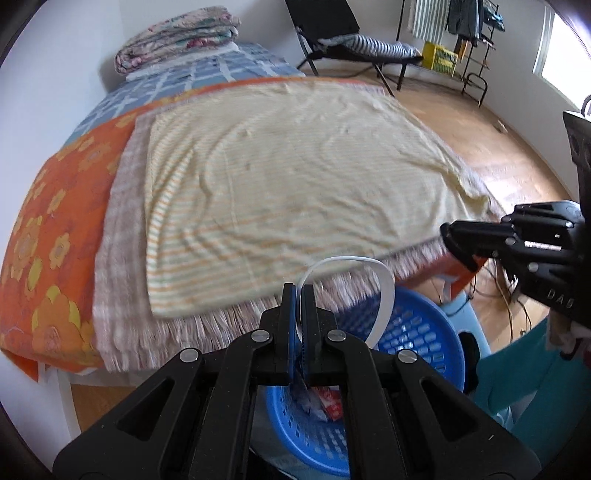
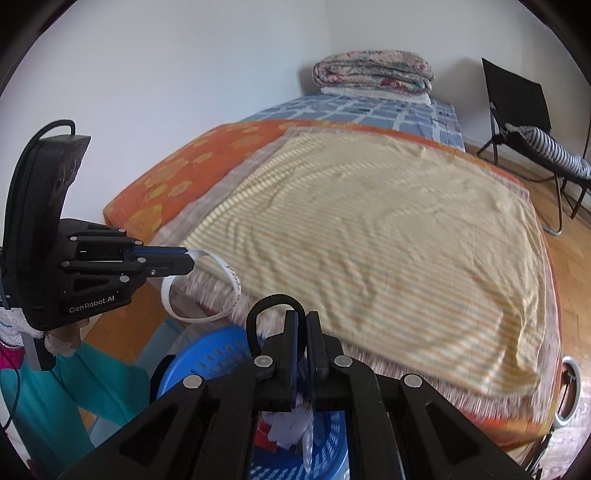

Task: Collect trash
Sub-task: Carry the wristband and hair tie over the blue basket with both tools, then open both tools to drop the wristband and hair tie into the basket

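Note:
My left gripper [image 1: 298, 288] is shut on a white looped strip [image 1: 384, 295] that curls out past its tips, above the blue plastic basket [image 1: 417, 332]. The right wrist view shows the same left gripper [image 2: 192, 258] from the side, with the white strip [image 2: 229, 280] hanging off the bed's edge. My right gripper [image 2: 302, 314] is shut on a thin black loop [image 2: 255, 321] over the basket [image 2: 207, 354]. Inside the basket lie a red wrapper [image 1: 330, 402] and white paper scraps [image 2: 291, 428]. In the left wrist view the right gripper [image 1: 448, 232] reaches in from the right.
A bed with a yellow striped cloth [image 1: 295, 177] and an orange flowered cover [image 1: 48, 236] fills the view ahead. A folded quilt [image 1: 177, 37] lies at its far end. A black folding chair [image 1: 332, 29] stands on the wooden floor [image 1: 498, 155]. A teal trouser leg [image 2: 48, 406] is beside the basket.

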`<state>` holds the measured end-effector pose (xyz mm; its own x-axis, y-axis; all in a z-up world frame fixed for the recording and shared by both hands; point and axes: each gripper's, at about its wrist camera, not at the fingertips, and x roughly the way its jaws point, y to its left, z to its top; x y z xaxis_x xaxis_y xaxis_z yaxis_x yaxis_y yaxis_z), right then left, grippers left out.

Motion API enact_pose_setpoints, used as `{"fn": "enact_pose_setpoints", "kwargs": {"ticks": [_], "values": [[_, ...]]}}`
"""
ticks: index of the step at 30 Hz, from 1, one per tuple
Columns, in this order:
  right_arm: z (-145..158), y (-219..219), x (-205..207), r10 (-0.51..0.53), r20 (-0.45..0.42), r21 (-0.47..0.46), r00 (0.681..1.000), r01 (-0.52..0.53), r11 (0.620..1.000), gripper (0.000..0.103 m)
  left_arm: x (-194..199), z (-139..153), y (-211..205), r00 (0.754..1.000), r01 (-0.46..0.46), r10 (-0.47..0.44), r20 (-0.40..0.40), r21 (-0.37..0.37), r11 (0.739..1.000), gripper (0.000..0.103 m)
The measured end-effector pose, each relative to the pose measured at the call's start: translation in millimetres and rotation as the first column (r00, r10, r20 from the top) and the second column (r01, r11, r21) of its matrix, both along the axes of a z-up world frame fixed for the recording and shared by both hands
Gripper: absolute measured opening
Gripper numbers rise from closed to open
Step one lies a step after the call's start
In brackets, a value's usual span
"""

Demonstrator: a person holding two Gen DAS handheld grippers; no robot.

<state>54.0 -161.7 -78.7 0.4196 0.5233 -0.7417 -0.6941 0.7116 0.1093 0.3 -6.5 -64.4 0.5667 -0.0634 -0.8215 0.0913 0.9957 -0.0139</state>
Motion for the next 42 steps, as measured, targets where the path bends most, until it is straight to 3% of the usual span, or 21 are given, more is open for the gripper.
{"fn": "enact_pose_setpoints", "kwargs": {"ticks": [14,30,39,42], "values": [[-41.7,-15.7,-30.0,0.013,-0.096,-0.057,0.995,-0.018,0.998,0.004,-35.6,-48.5,-3.6,0.995,-0.023,0.019,-0.101,-0.037,0.999,0.0],[-61.6,-14.3,-44.1,0.015,-0.159,-0.065,0.987,-0.026,0.998,0.005,-46.3,-58.5,-7.3,0.991,-0.029,0.022,-0.129,-0.058,0.998,0.0],[-66.0,-15.7,-43.9,0.007,-0.18,-0.066,0.984,-0.019,0.998,0.019,-45.1,-62.2,-9.5,0.989,-0.029,0.02,-0.143,-0.063,0.998,0.001],[-66.0,-16.3,-43.5,0.004,-0.181,-0.063,0.983,-0.015,0.998,0.024,-45.0,-63.0,-9.8,0.989,-0.029,0.018,-0.148,-0.07,0.997,0.008]]}}
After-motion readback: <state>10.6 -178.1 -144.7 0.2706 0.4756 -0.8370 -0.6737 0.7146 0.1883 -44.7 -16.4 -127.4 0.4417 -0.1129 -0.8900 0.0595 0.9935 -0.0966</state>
